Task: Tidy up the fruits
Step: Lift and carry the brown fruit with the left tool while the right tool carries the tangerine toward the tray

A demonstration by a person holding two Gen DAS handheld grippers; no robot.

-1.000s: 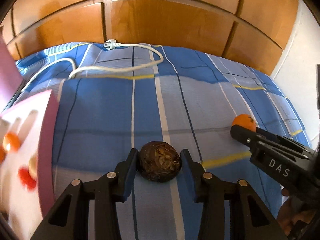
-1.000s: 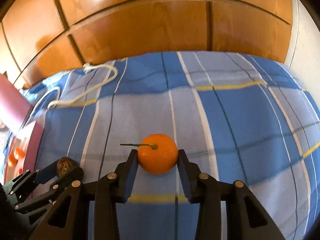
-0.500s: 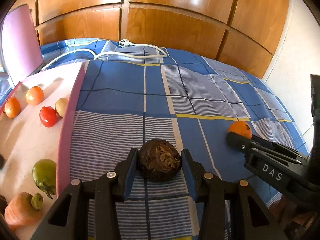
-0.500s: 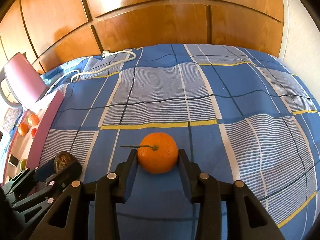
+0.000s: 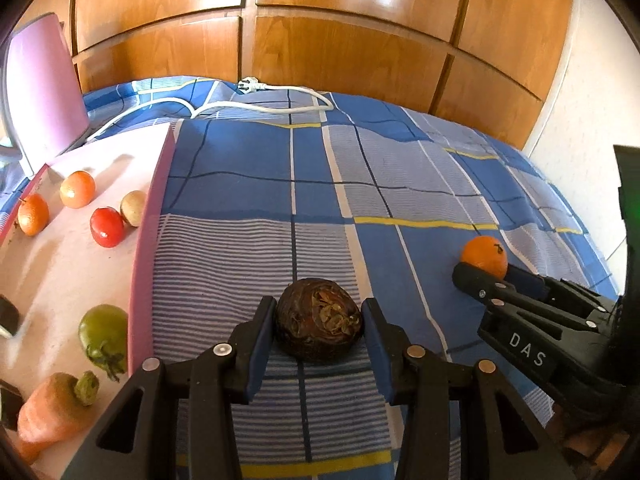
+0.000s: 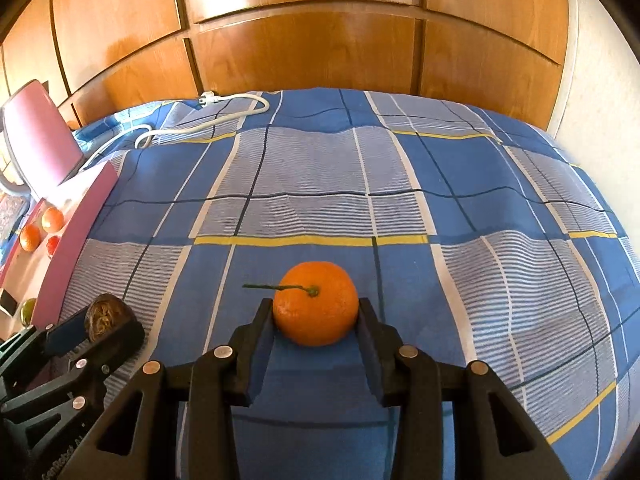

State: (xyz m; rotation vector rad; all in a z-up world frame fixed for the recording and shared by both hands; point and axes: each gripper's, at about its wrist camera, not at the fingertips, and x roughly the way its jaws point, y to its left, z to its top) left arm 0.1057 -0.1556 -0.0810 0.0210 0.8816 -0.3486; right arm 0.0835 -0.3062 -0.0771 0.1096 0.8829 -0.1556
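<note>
My left gripper (image 5: 319, 326) is shut on a dark brown wrinkled fruit (image 5: 318, 322) and holds it above the blue checked bedspread (image 5: 248, 264). My right gripper (image 6: 316, 318) is shut on an orange mandarin (image 6: 316, 308) with a green stem. Each gripper shows in the other's view: the right one with the mandarin (image 5: 484, 256) at the right, the left one with the brown fruit (image 6: 105, 316) at the lower left. A pink-rimmed white tray (image 5: 150, 216) lies at the left.
On the tray lie two mandarins (image 5: 77, 189), a red tomato (image 5: 106, 226), a small tan fruit (image 5: 133, 207), a green tomato (image 5: 103, 334) and a carrot (image 5: 50, 414). A white power cable (image 5: 264, 108) lies at the bed's far edge. Wooden wardrobe doors (image 5: 340, 40) stand behind.
Both grippers have risen and pulled back with their fruits still held. The tray and its fruits have come more fully into the left wrist view.
</note>
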